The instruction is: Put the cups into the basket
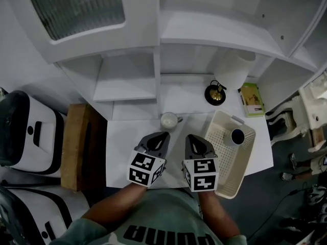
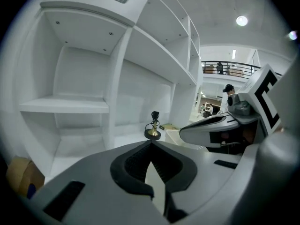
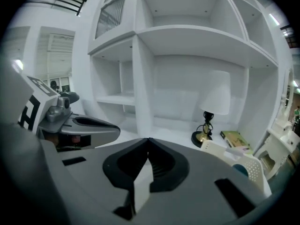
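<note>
A white cup (image 1: 169, 120) stands on the white desk (image 1: 122, 157), just beyond my two grippers. A second cup (image 1: 237, 136) with a dark inside sits in the far end of the cream perforated basket (image 1: 232, 163) at the desk's right. My left gripper (image 1: 165, 135) is shut with nothing in it, its tips a little short of the white cup. My right gripper (image 1: 189, 136) is shut and empty beside it, left of the basket. In the right gripper view the basket (image 3: 251, 168) and its cup (image 3: 240, 169) show at lower right. The left gripper (image 2: 151, 142) and right gripper (image 3: 148, 139) each show tips meeting.
A white-shaded lamp (image 1: 233, 69) on a dark round base (image 1: 215, 94) stands at the back of the desk, with a green book (image 1: 251, 100) to its right. White shelving (image 1: 127, 80) rises behind. A brown box (image 1: 80, 143) stands left of the desk.
</note>
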The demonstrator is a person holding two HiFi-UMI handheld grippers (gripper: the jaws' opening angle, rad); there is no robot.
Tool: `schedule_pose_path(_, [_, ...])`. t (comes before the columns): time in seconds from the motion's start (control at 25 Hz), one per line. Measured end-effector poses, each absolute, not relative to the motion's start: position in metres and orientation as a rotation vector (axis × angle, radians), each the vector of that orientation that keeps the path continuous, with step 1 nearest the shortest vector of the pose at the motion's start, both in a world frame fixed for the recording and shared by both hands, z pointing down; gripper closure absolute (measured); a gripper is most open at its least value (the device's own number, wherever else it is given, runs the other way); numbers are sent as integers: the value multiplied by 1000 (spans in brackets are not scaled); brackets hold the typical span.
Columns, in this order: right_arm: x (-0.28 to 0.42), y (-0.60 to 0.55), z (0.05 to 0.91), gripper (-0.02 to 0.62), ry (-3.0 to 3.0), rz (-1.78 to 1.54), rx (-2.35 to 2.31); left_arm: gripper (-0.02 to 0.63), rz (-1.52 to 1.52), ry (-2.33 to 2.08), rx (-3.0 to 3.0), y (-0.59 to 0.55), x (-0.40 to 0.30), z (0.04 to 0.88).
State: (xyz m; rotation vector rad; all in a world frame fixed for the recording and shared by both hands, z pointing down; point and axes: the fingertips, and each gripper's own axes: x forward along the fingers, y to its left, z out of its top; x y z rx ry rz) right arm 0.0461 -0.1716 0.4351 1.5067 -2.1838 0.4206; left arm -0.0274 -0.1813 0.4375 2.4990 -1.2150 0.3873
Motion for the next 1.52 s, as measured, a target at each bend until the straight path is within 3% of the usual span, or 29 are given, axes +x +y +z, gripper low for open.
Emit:
schedule_pose_path(0.48, [-29, -173, 445, 578, -2244, 390, 1360, 600, 345, -1352, 2410, -175, -102, 442])
schedule_pose_path(1.52, [-34, -187, 466, 578, -2205, 424, 1351, 601, 364, -1353, 2414, -187, -108, 452])
